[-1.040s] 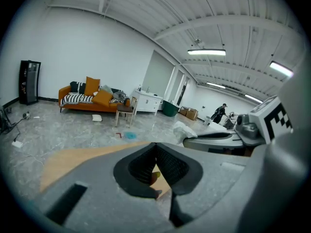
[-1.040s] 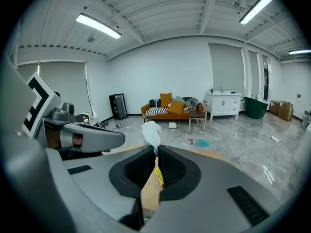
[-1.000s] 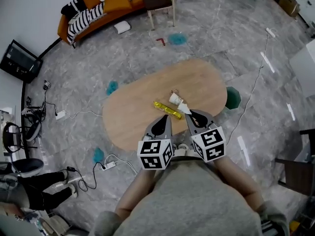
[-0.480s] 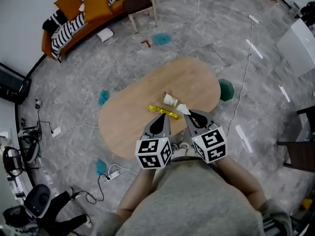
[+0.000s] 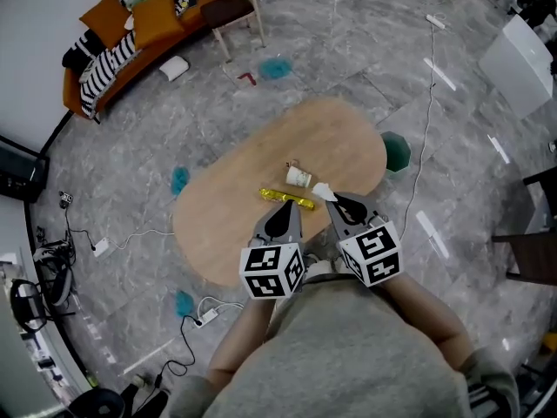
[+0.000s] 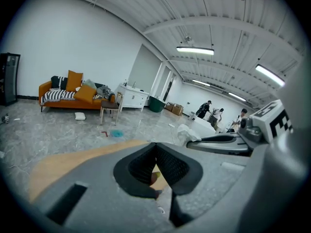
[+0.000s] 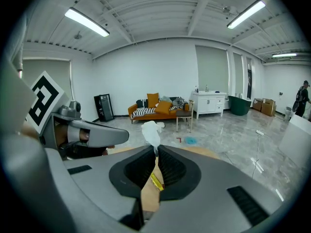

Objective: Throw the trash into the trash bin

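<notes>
My right gripper [image 5: 336, 201] is shut on a crumpled white tissue [image 5: 323, 192], which sticks up past the jaw tips [image 7: 151, 131]. My left gripper [image 5: 283, 211] hovers beside it, shut and empty, its jaws meeting at the tips [image 6: 155, 146]. Both hang over the near edge of an oval wooden table [image 5: 226, 207]. On that table lie a yellow wrapper [image 5: 285, 198] and a tipped paper cup [image 5: 298, 177]. A dark green bin [image 5: 397, 151] stands on the floor at the table's right end.
An orange sofa [image 5: 122, 33] and a chair [image 5: 233, 11] stand far back left. Cables and a power strip [image 5: 205, 317] trail over the grey floor left of the table. A white cabinet [image 5: 525, 57] is at the right.
Both grippers keep their place and the tissue stays held. The head view has swung, so the table, sofa and bin have drifted up and left in the picture.
</notes>
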A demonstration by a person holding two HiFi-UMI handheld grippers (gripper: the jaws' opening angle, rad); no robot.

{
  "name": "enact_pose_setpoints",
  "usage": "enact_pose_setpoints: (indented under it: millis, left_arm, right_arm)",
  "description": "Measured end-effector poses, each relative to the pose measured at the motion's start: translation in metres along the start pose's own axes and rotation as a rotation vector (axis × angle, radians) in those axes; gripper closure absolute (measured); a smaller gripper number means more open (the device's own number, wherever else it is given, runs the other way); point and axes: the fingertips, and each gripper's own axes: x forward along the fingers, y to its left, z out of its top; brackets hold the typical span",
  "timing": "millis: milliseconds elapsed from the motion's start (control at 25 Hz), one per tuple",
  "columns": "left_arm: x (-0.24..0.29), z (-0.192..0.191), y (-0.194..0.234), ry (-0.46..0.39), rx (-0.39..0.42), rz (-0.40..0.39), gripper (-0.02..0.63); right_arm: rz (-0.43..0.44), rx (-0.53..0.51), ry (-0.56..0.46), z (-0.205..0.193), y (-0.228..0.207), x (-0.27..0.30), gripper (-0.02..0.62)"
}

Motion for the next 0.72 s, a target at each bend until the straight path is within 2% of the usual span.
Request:
enact_pose_setpoints:
  millis: [360, 720]
  left_arm:
    - [0.030, 0.004, -0.021, 0.000, 0.013, -0.009, 0.595]
    - [0.067, 0.008, -0.054, -0.003, -0.007, 0.041, 0.596]
  right_arm:
    - [-0.017, 0.009, -0.009, -0.004, -0.038, -0.005, 0.574]
    - [0.000, 0.006, -0.009, -0.007, -0.095, -0.018, 0.574]
